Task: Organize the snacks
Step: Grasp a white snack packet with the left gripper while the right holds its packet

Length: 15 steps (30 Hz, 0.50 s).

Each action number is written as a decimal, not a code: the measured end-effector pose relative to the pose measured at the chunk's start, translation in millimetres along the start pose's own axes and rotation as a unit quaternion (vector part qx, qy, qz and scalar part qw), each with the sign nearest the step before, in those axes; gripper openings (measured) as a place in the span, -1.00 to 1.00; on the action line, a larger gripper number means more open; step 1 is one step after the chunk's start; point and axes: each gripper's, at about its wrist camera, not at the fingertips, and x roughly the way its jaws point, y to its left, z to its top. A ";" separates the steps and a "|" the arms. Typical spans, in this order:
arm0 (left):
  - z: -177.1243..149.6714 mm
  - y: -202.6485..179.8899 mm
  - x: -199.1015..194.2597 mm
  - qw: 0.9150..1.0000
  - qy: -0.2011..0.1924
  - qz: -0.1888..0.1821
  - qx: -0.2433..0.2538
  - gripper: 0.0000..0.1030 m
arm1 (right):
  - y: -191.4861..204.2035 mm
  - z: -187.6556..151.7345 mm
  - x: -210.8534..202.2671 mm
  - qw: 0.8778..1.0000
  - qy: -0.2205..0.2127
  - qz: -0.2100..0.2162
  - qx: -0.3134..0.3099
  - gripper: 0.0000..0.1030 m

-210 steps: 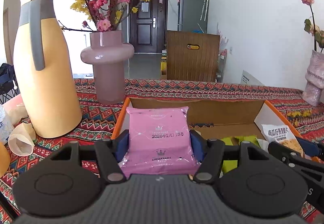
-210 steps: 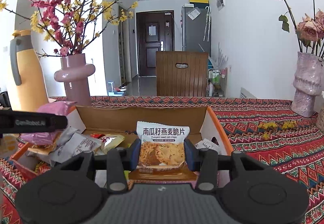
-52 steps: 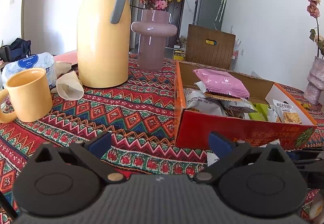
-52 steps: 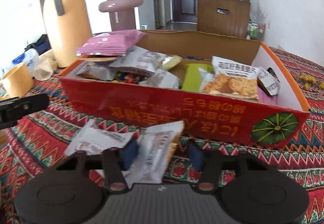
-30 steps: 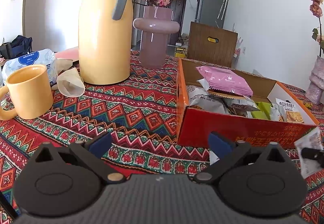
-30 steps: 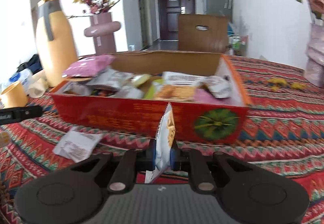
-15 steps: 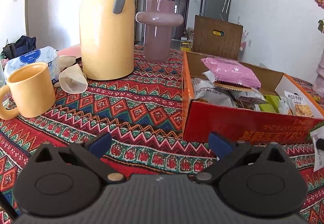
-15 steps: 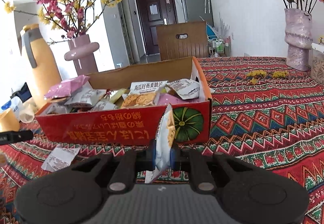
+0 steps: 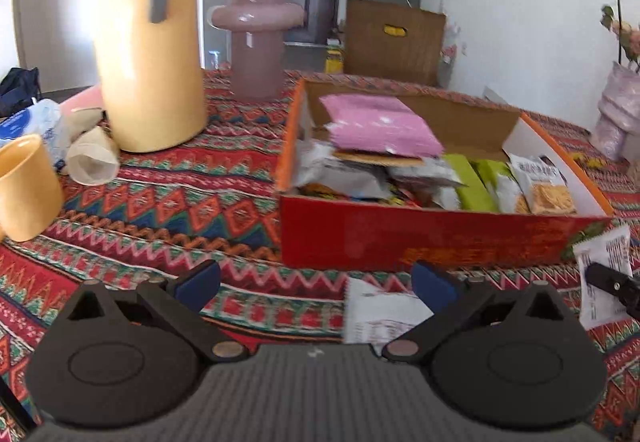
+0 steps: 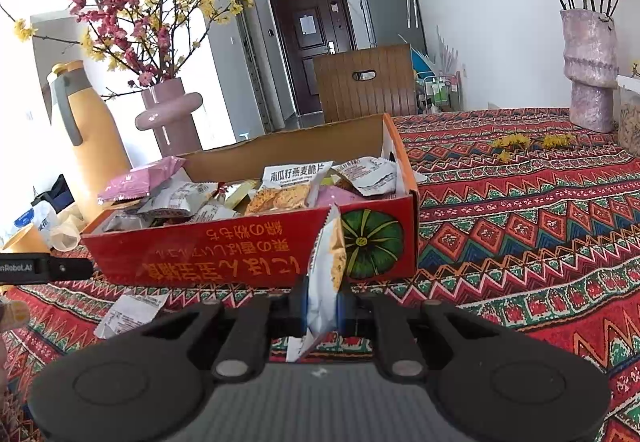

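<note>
A red cardboard box [image 9: 420, 238] [image 10: 248, 246] on the patterned tablecloth holds several snack packets, with a pink packet [image 9: 380, 126] on top at its left end. My right gripper [image 10: 322, 308] is shut on a white snack packet [image 10: 326, 278] held edge-on in front of the box's right end; that held packet [image 9: 604, 274] also shows at the right edge of the left wrist view. My left gripper [image 9: 316, 280] stands open above the cloth, nothing between its fingers. Another white packet [image 9: 380, 312] [image 10: 130, 312] lies flat on the cloth by the left gripper's right finger.
A tall yellow jug [image 9: 148, 54], a pink vase of flowers [image 9: 258, 42], a yellow mug [image 9: 24, 186] and a paper cup [image 9: 94, 162] stand left of the box. A pale vase of roses [image 10: 590, 70] stands at the far right. A wooden chair back [image 10: 364, 84] is behind the table.
My left gripper has shifted right, bringing the flat white packet up beside its right finger. My right gripper has rolled and swung towards the box's right end, still gripping its packet.
</note>
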 end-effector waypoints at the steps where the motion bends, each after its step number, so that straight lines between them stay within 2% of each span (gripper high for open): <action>1: -0.4 -3.9 2.9 1.000 0.009 0.000 0.002 1.00 | -0.4 -0.2 -1.0 1.000 -0.002 0.001 0.001 -0.76; 8: -2.4 -30.4 32.0 0.997 0.077 0.012 0.000 1.00 | -2.7 0.0 -4.4 1.000 -0.005 0.007 0.006 -0.76; 15: -7.2 -48.7 41.9 0.996 0.090 0.028 0.010 1.00 | -2.8 -1.5 -6.1 1.000 -0.007 0.010 0.006 -0.76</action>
